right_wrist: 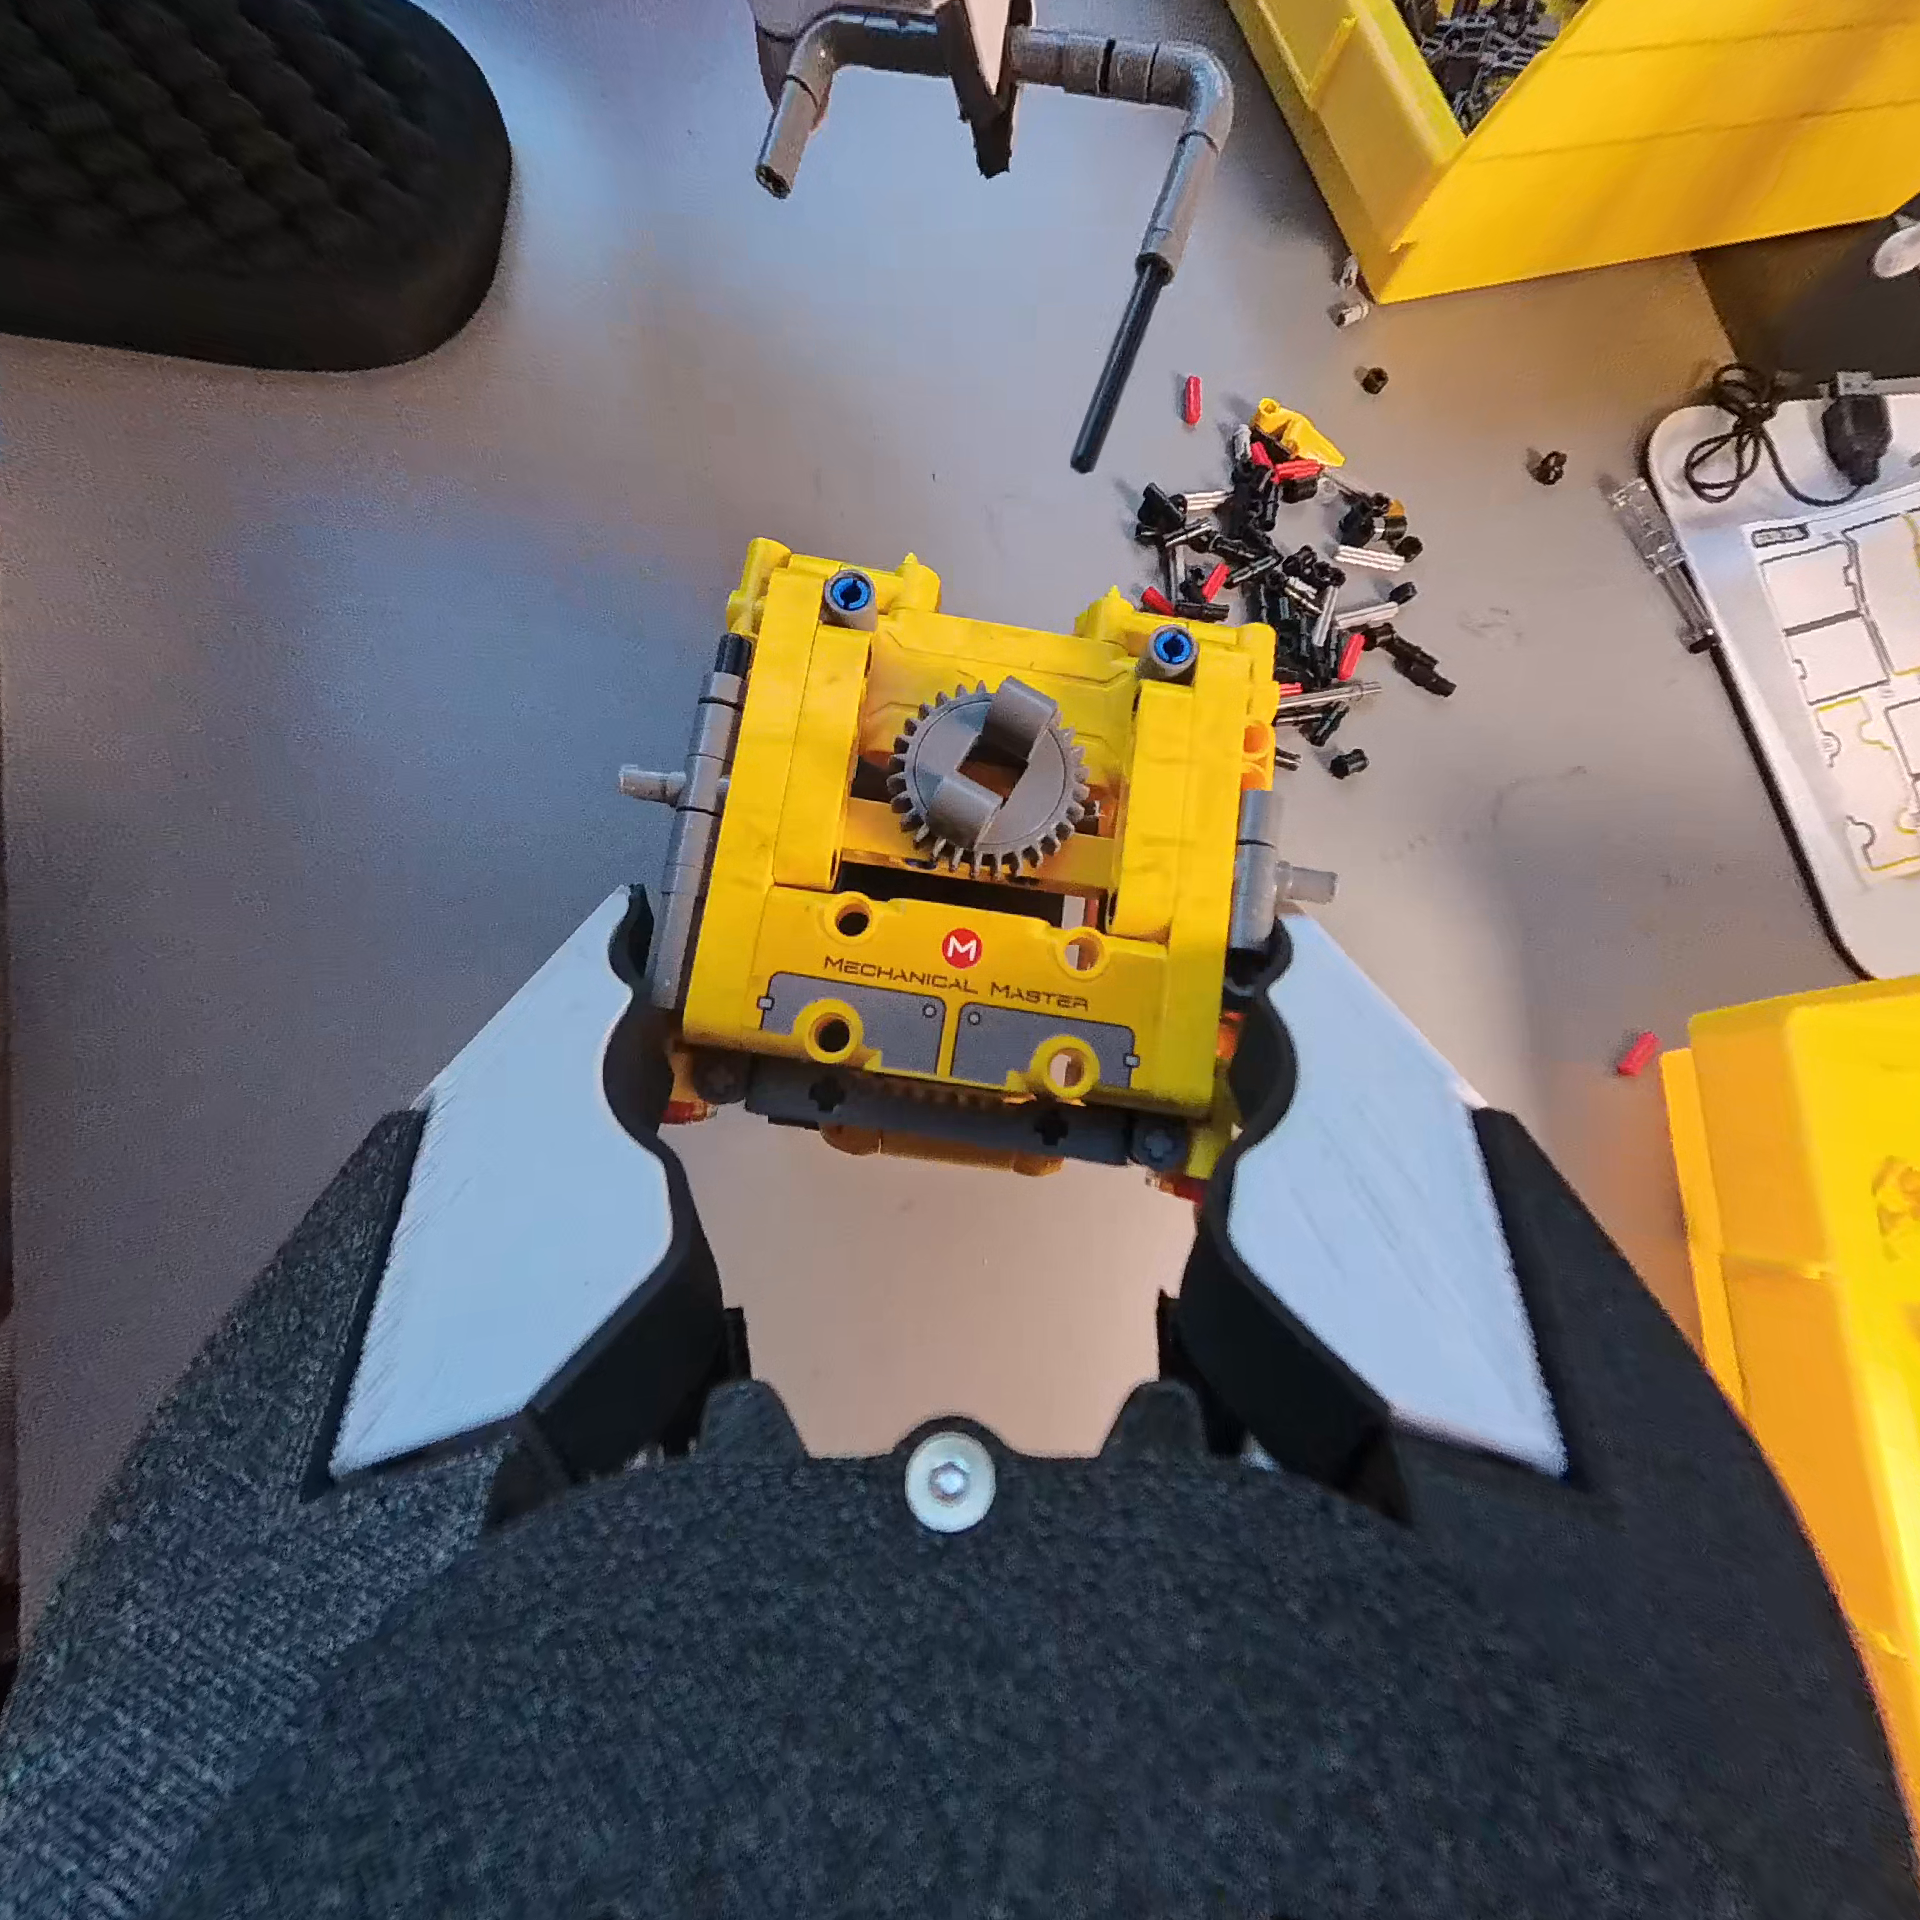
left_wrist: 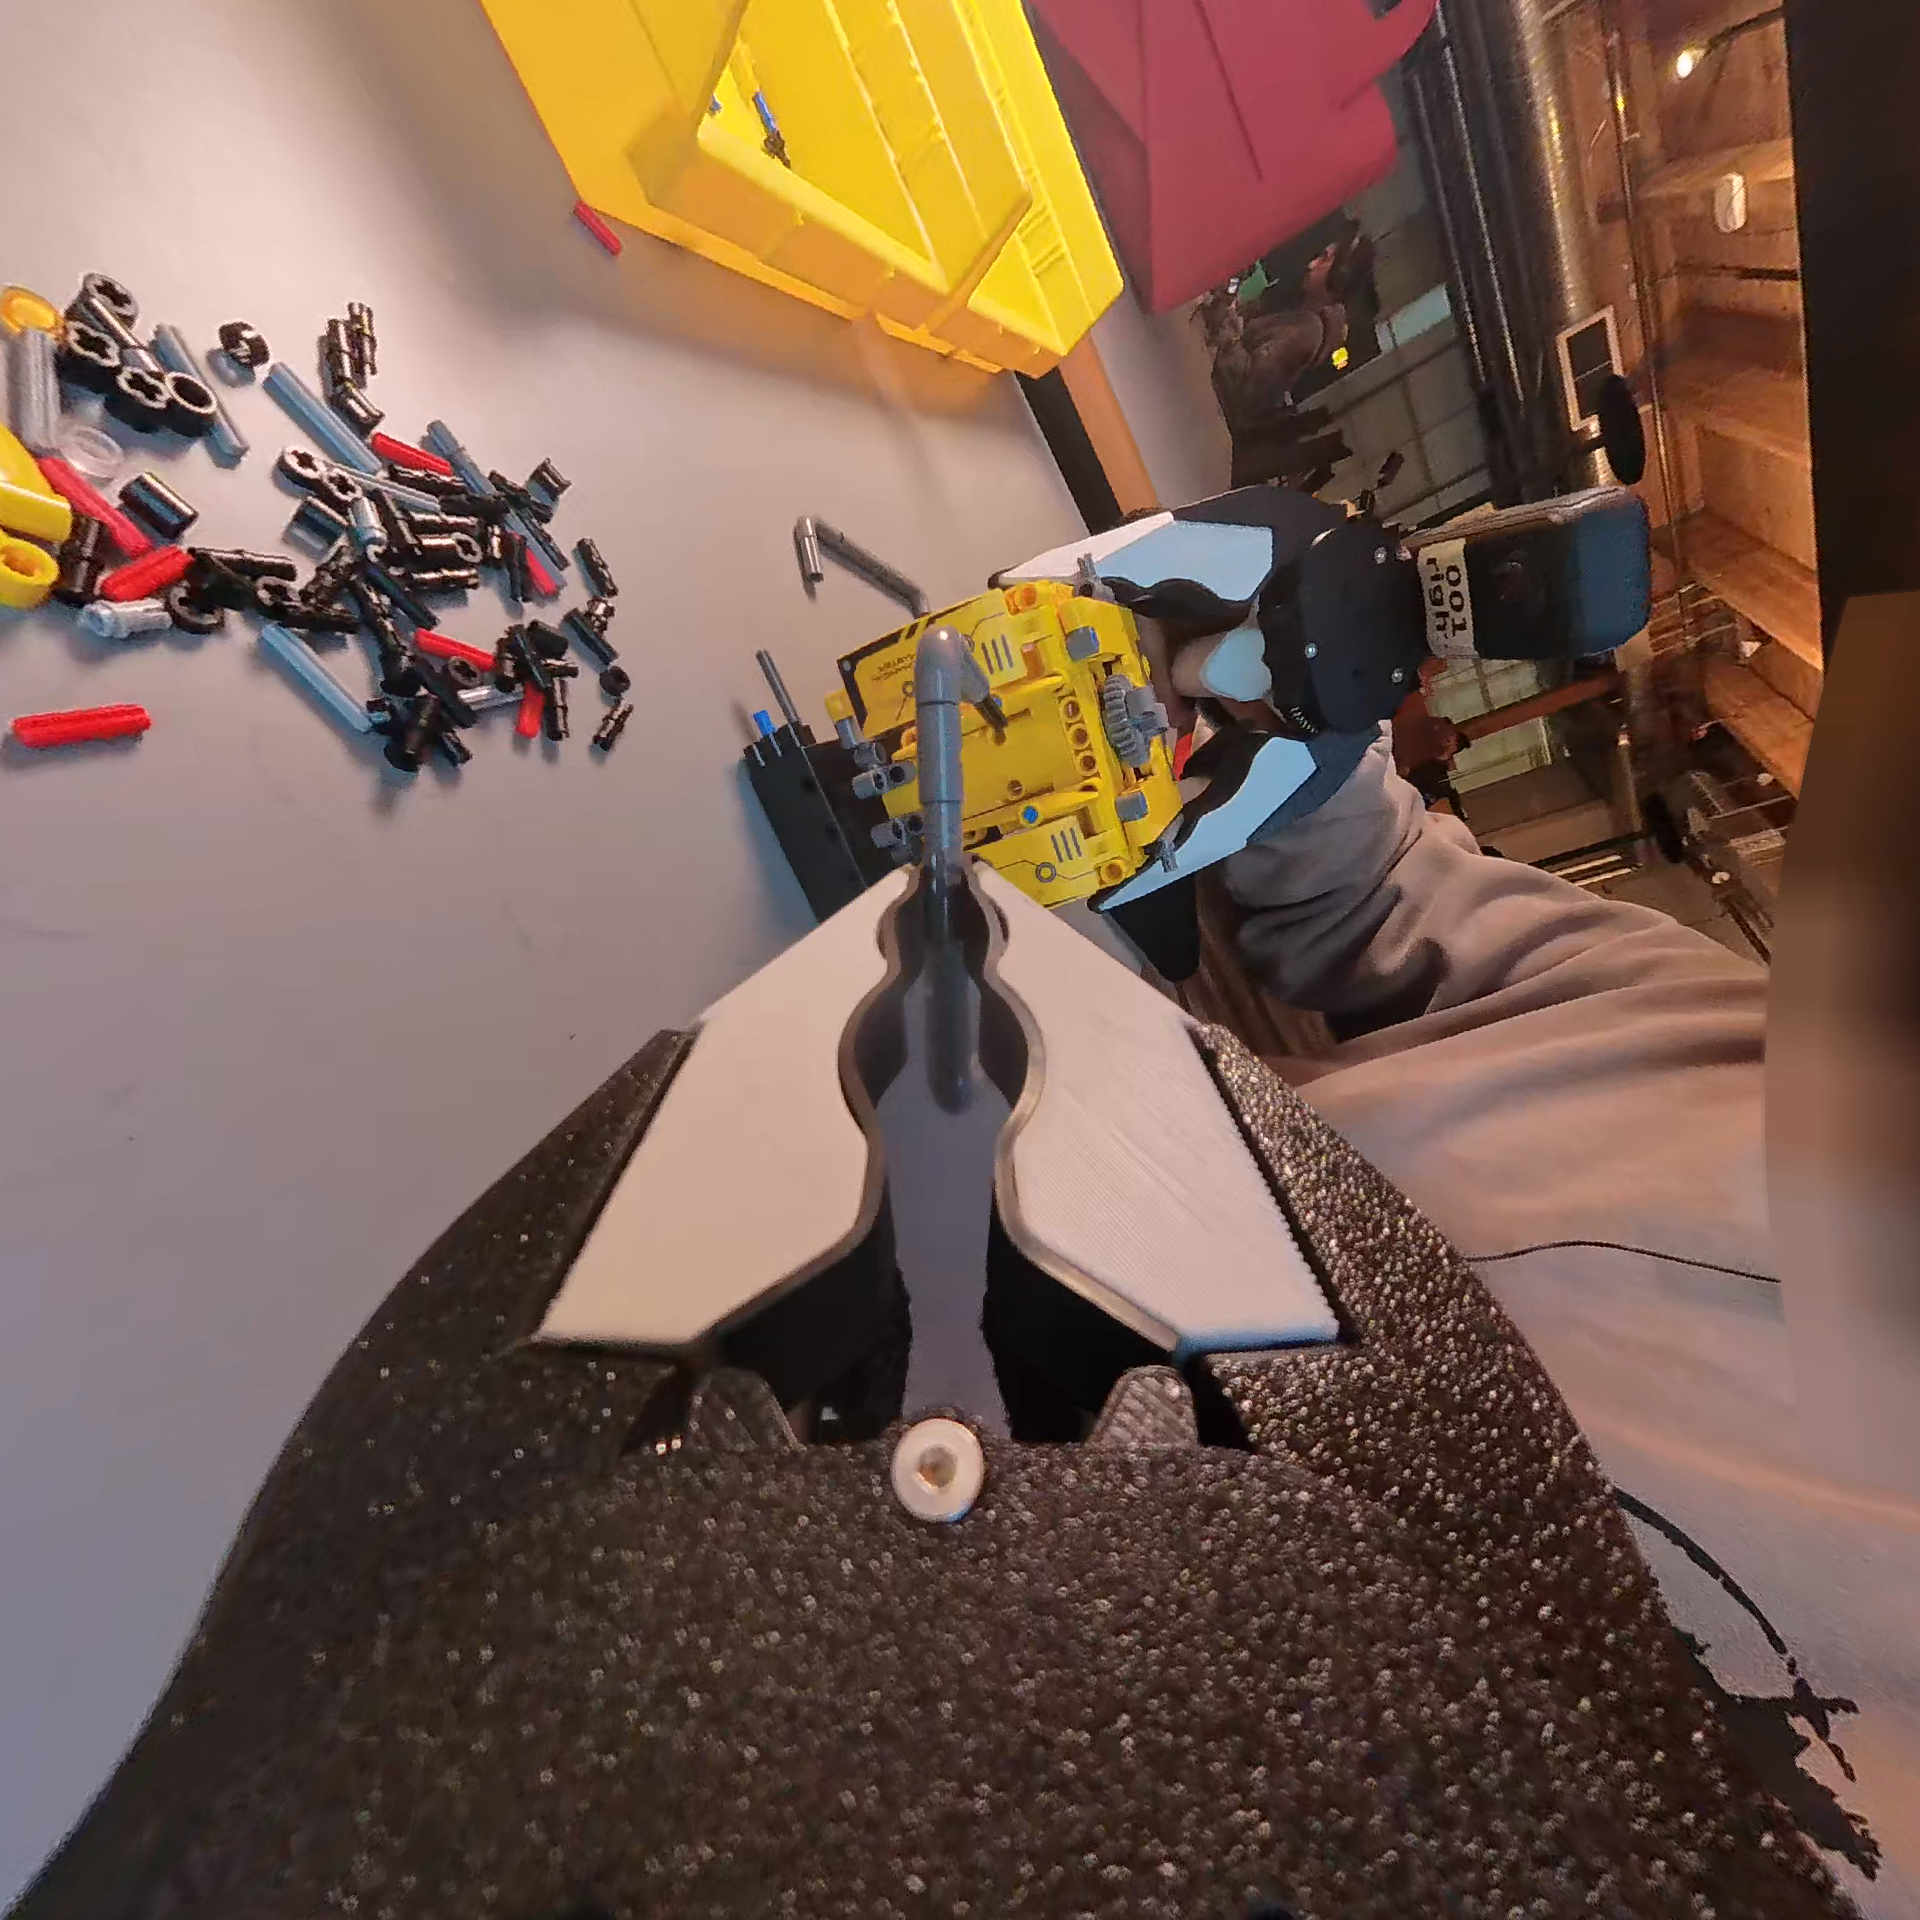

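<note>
**Both grippers loaded**

The right hand-held gripper (right_wrist: pixel 951 997) clamps a yellow block model (right_wrist: pixel 966 831) above the desk (right_wrist: pixel 312 623). The left hand-held gripper (left_wrist: pixel 943 883) pinches a grey bent rod (left_wrist: pixel 940 748). Beyond lie loose pins (right_wrist: pixel 1288 613) and a yellow bin (right_wrist: pixel 1558 135).

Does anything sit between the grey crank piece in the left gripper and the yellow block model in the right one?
Nothing visible does. The left gripper is shut on the grey crank piece, which hangs in open air beyond the yellow block model clamped in the right gripper. The loose pile of pins lies off to the side.
</note>
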### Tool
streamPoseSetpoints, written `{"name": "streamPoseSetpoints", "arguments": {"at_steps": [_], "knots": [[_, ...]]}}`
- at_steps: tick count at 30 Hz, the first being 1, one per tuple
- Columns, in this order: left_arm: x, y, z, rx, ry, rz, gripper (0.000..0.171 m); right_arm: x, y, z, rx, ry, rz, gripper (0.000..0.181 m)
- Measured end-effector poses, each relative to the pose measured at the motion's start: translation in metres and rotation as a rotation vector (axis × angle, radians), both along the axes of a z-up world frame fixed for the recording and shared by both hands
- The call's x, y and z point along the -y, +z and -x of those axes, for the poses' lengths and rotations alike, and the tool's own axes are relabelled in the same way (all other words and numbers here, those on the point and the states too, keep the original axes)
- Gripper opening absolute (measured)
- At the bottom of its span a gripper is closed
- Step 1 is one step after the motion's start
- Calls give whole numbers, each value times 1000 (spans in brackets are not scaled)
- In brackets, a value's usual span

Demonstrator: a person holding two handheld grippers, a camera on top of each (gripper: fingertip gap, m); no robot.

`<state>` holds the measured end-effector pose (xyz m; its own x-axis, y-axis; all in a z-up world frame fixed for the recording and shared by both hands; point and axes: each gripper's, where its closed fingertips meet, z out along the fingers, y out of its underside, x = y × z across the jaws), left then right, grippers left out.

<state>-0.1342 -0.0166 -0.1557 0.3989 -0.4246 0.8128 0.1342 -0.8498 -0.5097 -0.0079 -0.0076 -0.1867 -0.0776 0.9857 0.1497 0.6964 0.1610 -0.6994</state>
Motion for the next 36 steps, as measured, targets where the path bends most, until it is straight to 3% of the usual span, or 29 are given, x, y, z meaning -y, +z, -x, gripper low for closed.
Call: {"name": "streamPoseSetpoints", "arguments": {"at_steps": [5,10,13,18,24,31,36], "knots": [[7,-14,0,-54,-4,14,6,2,1,1,-30,11,-6,110],[29,-53,-6,-203,-33,33,6,2,3,2,-63,17,4,110],[41,-60,-12,-250,-61,-9,23,1,7,1,-84,19,-2,109],[43,-52,-9,-345,-54,-134,43,-1,15,-4,-124,7,21,109],[36,-33,-16,-373,-58,-290,46,-3,24,-14,-189,-18,79,105],[24,-11,-53,-294,-113,-489,53,-7,45,-24,-339,8,250,82],[22,-1,-79,-189,-154,-616,53,-31,54,-27,-411,15,446,47]]}}
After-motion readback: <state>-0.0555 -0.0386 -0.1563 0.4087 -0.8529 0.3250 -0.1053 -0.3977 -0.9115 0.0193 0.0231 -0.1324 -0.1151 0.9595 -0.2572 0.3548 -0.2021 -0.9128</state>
